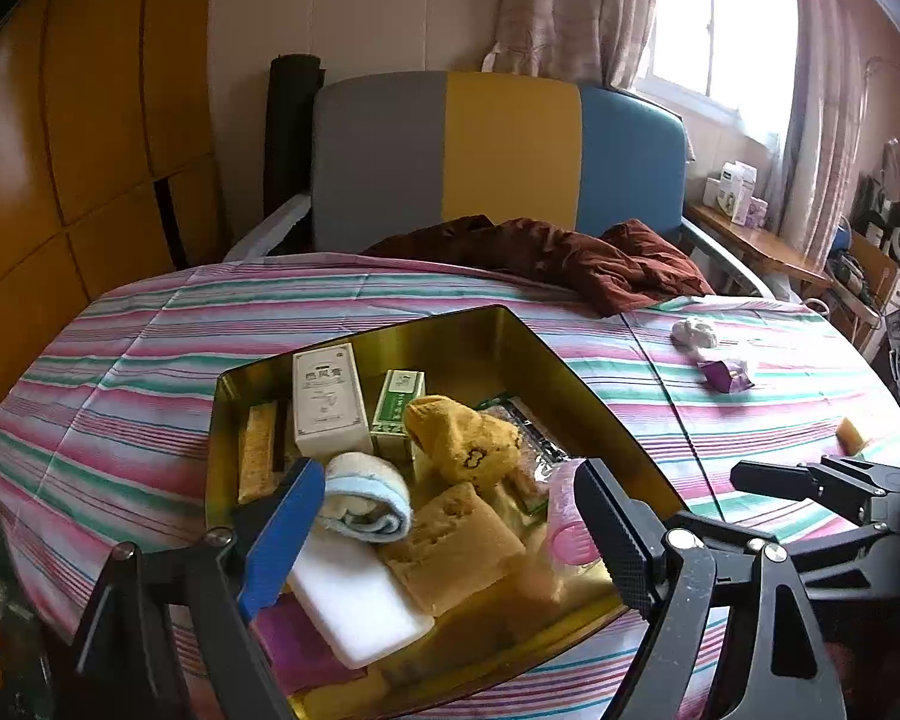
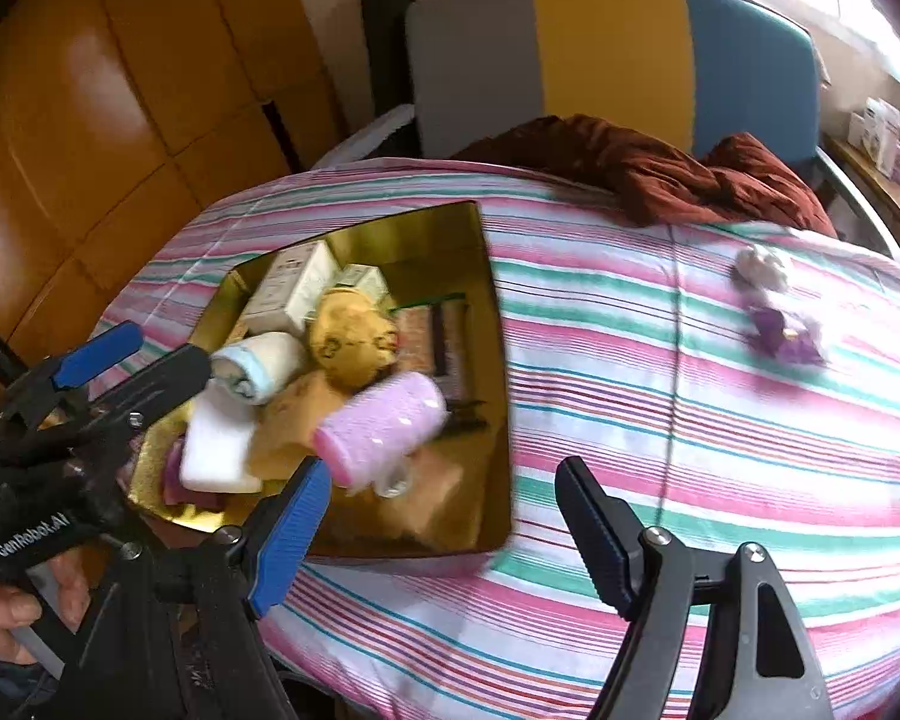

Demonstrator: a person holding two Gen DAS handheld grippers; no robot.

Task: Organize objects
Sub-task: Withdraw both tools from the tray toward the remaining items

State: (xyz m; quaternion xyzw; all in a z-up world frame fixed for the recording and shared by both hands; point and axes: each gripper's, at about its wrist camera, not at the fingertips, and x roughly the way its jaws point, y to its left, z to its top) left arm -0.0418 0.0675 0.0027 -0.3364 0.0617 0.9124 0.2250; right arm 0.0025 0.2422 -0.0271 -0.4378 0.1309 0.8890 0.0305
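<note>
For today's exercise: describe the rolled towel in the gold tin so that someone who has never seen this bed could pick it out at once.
Start at the striped bedspread and find the gold tin lying on it. Inside, near the side facing the camera, the rolled towel rests partly on a flat white block, beside a tan sponge. It is the only rolled item with a pale blue edge; the yellow cloth behind it is bunched, not rolled.

A tin [image 1: 513, 330] sits on the bed [image 1: 150, 348], holding boxes [image 1: 327, 402] at the back, a rolled towel [image 1: 366, 498] and sponges [image 1: 456, 546] in front. Right of it lie crumpled wrappers [image 1: 714, 354]. A garment [image 1: 570, 258] lies behind, before the headboard [image 1: 510, 156].
</note>
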